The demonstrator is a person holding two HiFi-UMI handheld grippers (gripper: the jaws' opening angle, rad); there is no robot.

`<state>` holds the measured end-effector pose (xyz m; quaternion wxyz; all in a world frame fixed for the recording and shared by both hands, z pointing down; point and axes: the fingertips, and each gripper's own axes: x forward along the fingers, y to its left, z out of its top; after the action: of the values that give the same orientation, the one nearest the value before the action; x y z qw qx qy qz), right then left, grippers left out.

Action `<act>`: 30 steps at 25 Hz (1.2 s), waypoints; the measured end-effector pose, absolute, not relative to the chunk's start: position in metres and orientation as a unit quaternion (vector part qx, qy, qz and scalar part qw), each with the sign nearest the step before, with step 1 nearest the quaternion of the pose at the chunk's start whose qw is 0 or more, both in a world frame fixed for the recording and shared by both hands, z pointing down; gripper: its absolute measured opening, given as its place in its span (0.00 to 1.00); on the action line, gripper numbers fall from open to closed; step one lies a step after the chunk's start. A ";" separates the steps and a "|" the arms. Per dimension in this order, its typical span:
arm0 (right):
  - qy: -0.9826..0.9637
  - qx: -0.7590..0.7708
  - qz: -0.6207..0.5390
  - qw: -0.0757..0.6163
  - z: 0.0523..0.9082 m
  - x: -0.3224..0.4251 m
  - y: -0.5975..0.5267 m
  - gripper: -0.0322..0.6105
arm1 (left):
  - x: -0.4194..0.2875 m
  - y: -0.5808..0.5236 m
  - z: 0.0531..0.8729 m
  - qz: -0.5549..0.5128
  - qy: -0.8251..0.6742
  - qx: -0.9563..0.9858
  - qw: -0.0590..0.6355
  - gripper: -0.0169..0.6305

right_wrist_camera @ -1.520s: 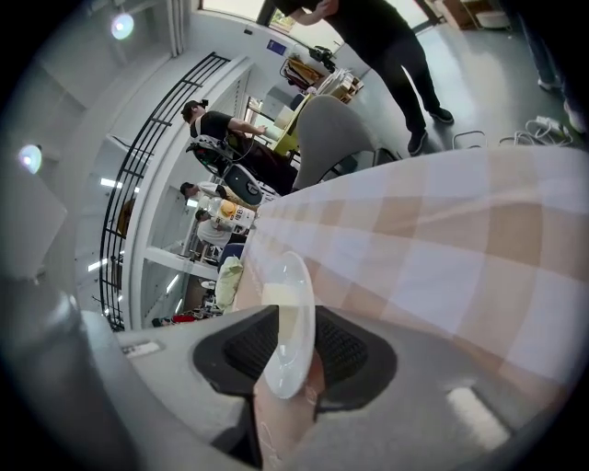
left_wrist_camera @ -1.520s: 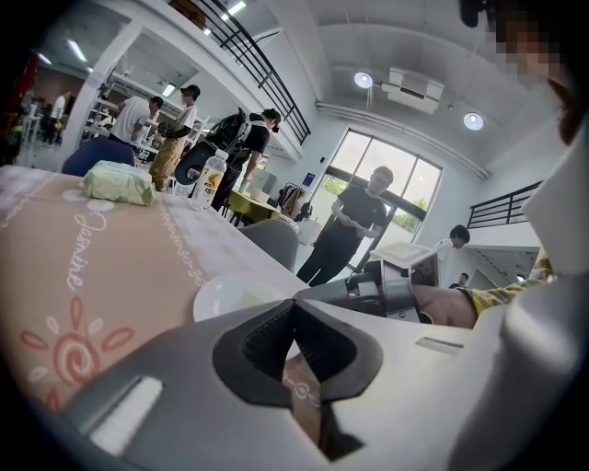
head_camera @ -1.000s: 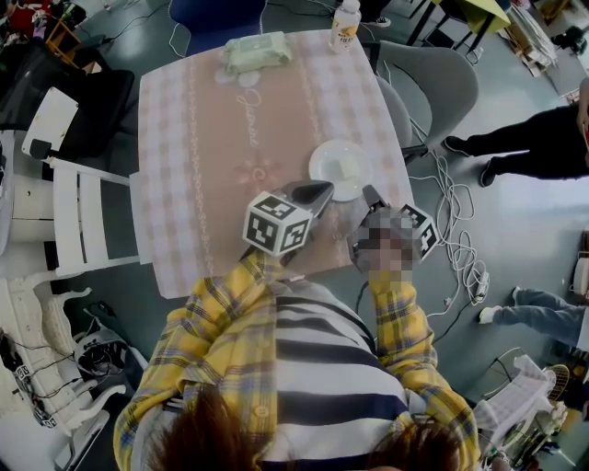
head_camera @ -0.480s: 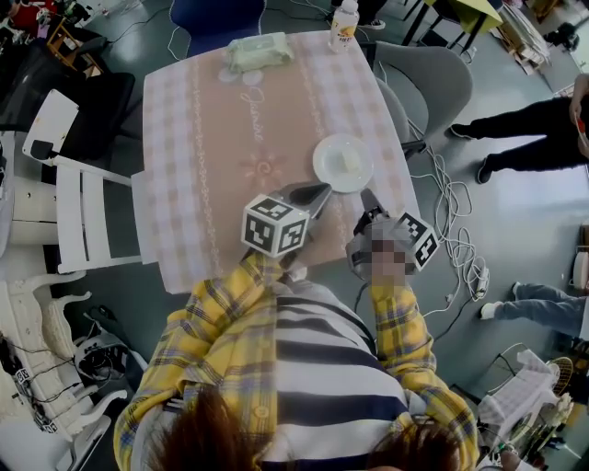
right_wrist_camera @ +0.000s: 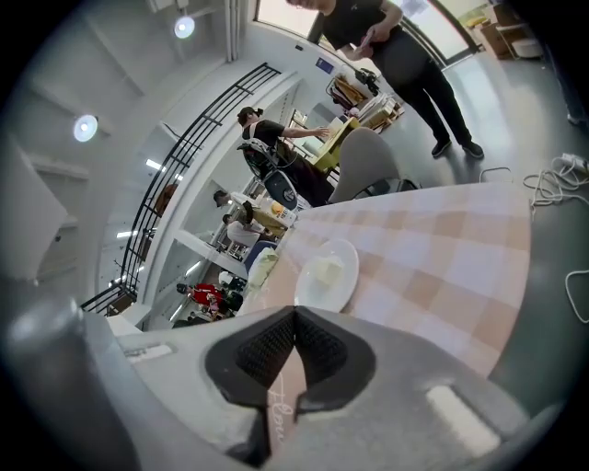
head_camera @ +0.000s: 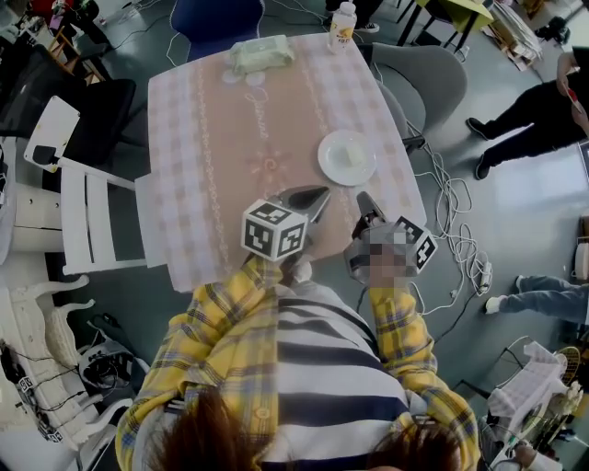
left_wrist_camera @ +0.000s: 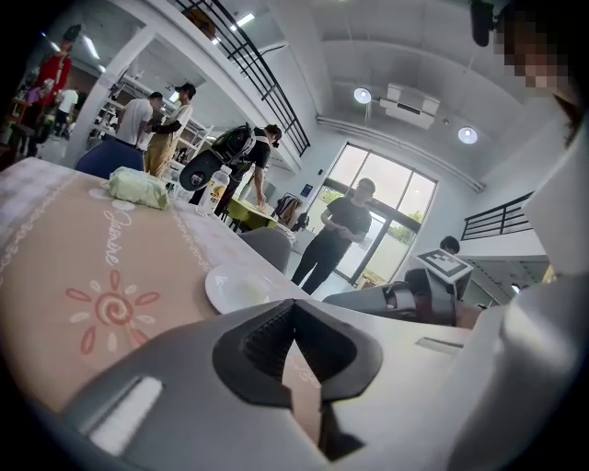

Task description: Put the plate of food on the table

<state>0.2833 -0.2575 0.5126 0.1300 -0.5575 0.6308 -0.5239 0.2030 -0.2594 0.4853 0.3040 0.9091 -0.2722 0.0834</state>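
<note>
A white plate [head_camera: 347, 157] with a pale piece of food rests on the pink checked tablecloth [head_camera: 230, 156], near the table's right side. Both grippers hover over the near edge, short of the plate and apart from it. My left gripper [head_camera: 319, 194], with its marker cube, is shut and holds nothing. My right gripper [head_camera: 363, 200] is also shut and empty. In the left gripper view the plate [left_wrist_camera: 237, 288] lies beyond the closed left gripper [left_wrist_camera: 294, 304], and the right gripper [left_wrist_camera: 405, 299] shows at the right. In the right gripper view the plate [right_wrist_camera: 327, 274] lies just past the closed right gripper [right_wrist_camera: 294, 314].
A green pack of wipes [head_camera: 259, 52] and a bottle [head_camera: 343, 22] stand at the table's far edge. A grey chair [head_camera: 433, 83] is at the right, a white chair [head_camera: 92, 216] at the left. Cables [head_camera: 453, 230] lie on the floor. A person [head_camera: 538, 120] stands at right.
Both grippers have drawn back from the plate toward the near table edge. The plate stays where it was on the cloth.
</note>
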 end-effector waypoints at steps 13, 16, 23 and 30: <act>0.654 -0.579 -0.480 0.088 0.508 0.249 -0.223 0.05 | 0.180 -0.237 0.480 0.074 -0.263 0.916 0.294 0.03; 0.671 -0.598 -0.435 0.045 0.505 0.240 -0.216 0.05 | 0.173 -0.232 0.479 0.076 -0.256 0.918 0.294 0.03; 0.677 -0.633 -0.374 -0.022 0.515 0.218 -0.189 0.05 | 0.149 -0.203 0.485 0.092 -0.234 0.920 0.301 0.03; 0.670 -0.653 -0.351 -0.045 0.523 0.184 -0.165 0.05 | 0.115 -0.176 0.492 0.106 -0.214 0.922 0.304 0.03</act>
<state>0.1840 -0.1652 0.5233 -0.0447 -0.6528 0.6698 -0.3510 0.1154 -0.1759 0.4917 0.3042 0.9221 -0.2141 0.1062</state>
